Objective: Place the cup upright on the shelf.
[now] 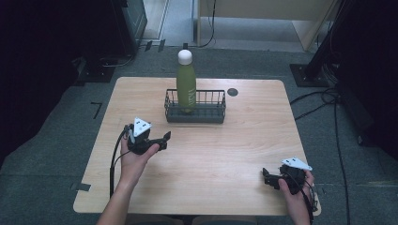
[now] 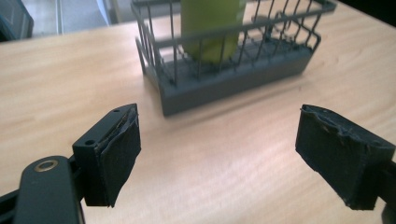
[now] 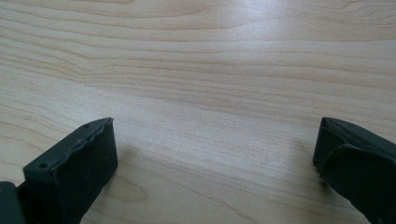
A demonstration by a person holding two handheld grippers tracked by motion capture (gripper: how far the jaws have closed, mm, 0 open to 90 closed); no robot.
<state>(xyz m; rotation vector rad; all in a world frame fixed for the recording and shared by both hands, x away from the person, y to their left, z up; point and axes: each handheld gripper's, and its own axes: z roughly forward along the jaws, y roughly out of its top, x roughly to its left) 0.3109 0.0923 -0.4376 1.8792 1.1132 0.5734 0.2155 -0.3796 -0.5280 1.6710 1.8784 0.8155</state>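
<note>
Green bottle point(image 1: 186, 84) stands upright, long axis vertical, in the wire basket point(image 1: 195, 112) at the surface's point(image 1: 211, 154) 12 o'clock edge; left gripper point(image 1: 162, 139), jaws spread and empty, sits nearer, bottle toward its 1 o'clock; right gripper point(image 1: 267, 177), also spread, well apart at 5 o'clock.
</note>
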